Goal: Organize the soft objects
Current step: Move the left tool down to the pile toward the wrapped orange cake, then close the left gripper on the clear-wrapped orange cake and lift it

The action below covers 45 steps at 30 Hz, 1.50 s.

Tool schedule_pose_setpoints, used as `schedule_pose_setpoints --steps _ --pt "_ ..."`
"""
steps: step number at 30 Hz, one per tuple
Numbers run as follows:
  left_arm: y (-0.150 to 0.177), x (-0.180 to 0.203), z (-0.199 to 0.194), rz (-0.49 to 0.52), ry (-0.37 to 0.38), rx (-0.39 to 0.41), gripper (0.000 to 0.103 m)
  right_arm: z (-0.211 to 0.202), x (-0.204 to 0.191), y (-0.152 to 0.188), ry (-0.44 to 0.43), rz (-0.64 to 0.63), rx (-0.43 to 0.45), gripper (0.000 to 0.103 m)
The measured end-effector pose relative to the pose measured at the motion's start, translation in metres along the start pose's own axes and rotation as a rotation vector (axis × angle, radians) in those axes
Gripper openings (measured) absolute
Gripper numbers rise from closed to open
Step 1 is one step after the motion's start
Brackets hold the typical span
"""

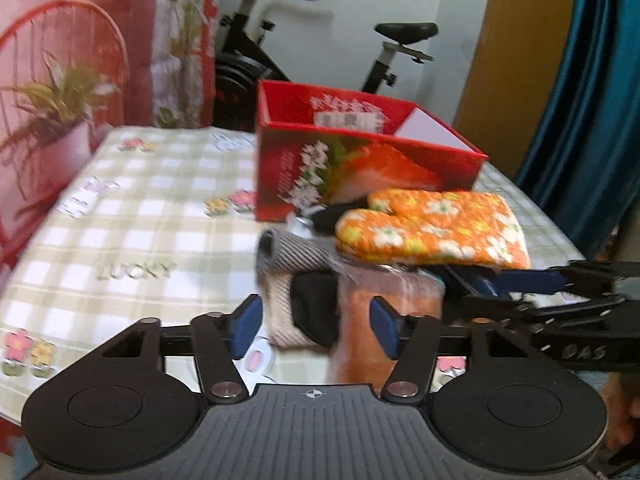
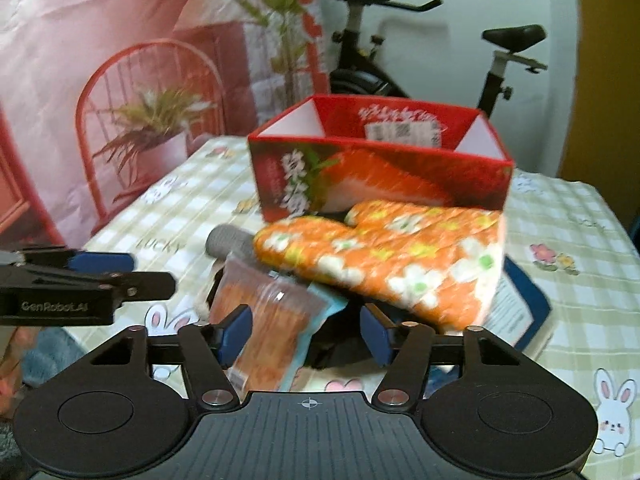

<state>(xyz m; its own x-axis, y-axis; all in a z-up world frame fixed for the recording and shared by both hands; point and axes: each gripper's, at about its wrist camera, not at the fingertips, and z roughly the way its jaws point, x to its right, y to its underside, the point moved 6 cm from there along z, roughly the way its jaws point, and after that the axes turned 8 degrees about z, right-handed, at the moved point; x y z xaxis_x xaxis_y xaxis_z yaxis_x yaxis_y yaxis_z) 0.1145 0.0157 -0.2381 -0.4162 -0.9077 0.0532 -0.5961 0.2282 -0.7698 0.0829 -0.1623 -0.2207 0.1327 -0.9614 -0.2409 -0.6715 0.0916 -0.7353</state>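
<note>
Both my claws, left gripper (image 1: 316,330) and right gripper (image 2: 305,334), stood half apart, seemingly clamping nothing. At lower centre, the orange packet (image 1: 372,320) needed one pad either side before squeezing.

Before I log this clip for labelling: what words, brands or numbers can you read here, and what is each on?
"LUCKY": tablecloth.
"GenRobot.AI": side of the left gripper, in the right wrist view.
"DAS": side of the right gripper, in the left wrist view.
Red box: white characters on the front and a printed label inside, too blurred to read.
White label on the blue packet: too small to read.
</note>
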Motion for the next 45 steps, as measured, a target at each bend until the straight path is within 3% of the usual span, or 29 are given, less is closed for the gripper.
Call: schedule_pose_setpoints --steps 6,15,36,45 --pt "0.013 0.008 0.019 -0.037 0.097 -0.017 0.050 0.018 -0.004 0.017 -0.026 -0.029 -0.061 0.044" --pt "0.025 0.010 0.039 -0.111 0.211 -0.051 0.044 0.037 -0.007 0.031 -0.049 -0.061 -0.102 0.043" --pt "0.033 0.004 0.059 -0.198 0.268 -0.070 0.040 0.055 -0.021 0.040 -0.089 -0.169 -0.074 0.047" --pt "0.030 0.003 0.048 -0.216 0.287 -0.070 0.040 0.044 -0.029 0.035 -0.090 -0.230 -0.049 0.046"
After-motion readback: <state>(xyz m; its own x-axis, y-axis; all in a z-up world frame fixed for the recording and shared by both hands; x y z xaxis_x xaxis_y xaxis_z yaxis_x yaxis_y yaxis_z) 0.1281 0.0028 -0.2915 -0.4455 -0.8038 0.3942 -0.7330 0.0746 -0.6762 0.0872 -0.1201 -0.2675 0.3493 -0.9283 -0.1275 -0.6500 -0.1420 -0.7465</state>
